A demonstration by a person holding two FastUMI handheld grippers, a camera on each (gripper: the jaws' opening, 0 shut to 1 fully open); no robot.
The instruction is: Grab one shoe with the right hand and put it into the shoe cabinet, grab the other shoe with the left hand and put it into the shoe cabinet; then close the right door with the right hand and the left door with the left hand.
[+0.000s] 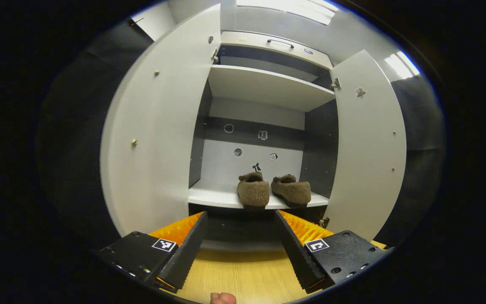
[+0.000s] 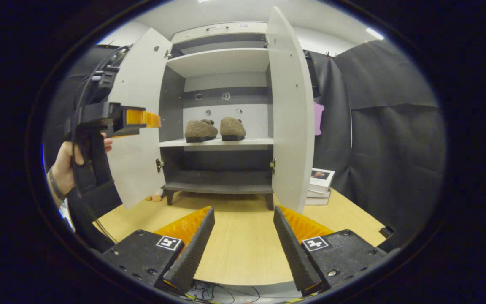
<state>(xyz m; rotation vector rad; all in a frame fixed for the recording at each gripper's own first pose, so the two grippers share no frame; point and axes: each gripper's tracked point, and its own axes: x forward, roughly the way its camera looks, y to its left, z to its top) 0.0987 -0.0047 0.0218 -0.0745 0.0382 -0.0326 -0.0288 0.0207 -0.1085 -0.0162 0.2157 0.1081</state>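
Observation:
Two brown fuzzy shoes stand side by side on the middle shelf (image 1: 209,196) of the white shoe cabinet, one to the left (image 1: 253,190) and one to the right (image 1: 291,190). In the right gripper view the same shoes (image 2: 201,130) (image 2: 232,128) sit farther off. Both doors hang wide open: the left door (image 1: 163,126) (image 2: 141,84) and the right door (image 1: 367,147) (image 2: 289,105). My left gripper (image 1: 241,215) is open and empty, just in front of the shelf edge below the shoes. A hand holds the left gripper (image 2: 150,119) beside the left door. My right gripper (image 2: 243,210) is open and empty, low over the wooden floor.
An upper shelf (image 1: 264,84) and a bottom shelf (image 2: 217,187) are bare. A stack of books (image 2: 321,181) lies right of the cabinet by the black cloth wall. Small objects (image 2: 154,197) lie by the cabinet's left leg. The wooden floor (image 2: 234,245) stretches before the cabinet.

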